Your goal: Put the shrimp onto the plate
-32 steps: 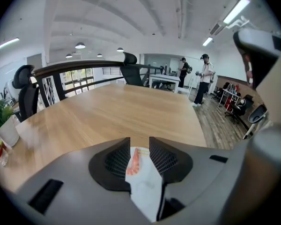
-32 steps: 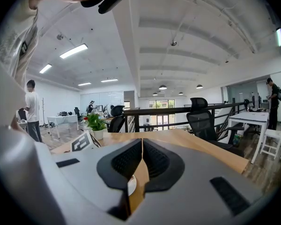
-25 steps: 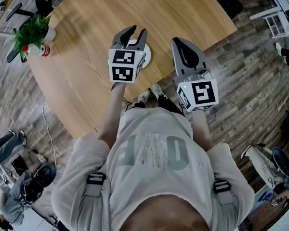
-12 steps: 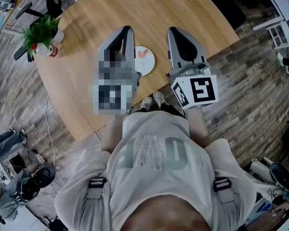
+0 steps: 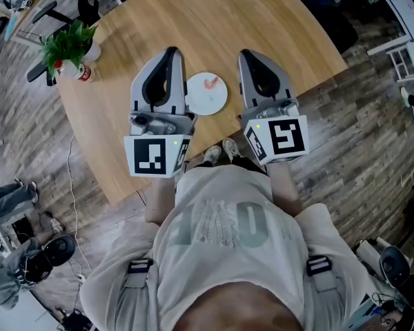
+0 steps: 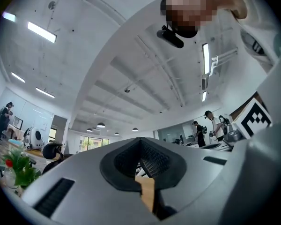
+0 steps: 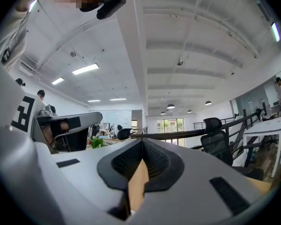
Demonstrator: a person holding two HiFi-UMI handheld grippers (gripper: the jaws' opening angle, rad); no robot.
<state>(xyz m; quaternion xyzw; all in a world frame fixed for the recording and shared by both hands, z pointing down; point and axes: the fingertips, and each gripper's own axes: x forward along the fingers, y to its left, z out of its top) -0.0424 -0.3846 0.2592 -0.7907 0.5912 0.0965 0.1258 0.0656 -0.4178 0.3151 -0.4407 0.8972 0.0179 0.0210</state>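
A person stands at the 6 o'clock edge of a round wooden desk [image 5: 262,12] with the left hand-held gripper [image 5: 171,52] and the right hand-held gripper [image 5: 247,54] raised on either side of a small white plate [image 5: 201,102]. The pink shrimp [image 5: 211,83] lies on that plate, toward its 12 o'clock rim, so the task looks done. Both hand-held grippers are pressed together with nothing between the jaws. The risk from here appears to be a careless sweep: the plate sits just between the two tools and near the desk's edge, so a lowered or swinging jaw could nudge it, slide the shrimp off the rim or push the plate toward the floor. Any fresh grab would also fail unless the jaws spread first. Only the head view shows the plate, the shrimp and the potted plant [image 5: 67,43] at the desk's 10 o'clock. Both gripper views tilt up toward ceiling lights and miss the plate entirely. They do confirm the closed jaws at close range. The left gripper view catches the plant at its 8 o'clock, and the right gripper view shows the other tool at 9 o'clock and an office chair [image 7: 218,139] at 3 o'clock.
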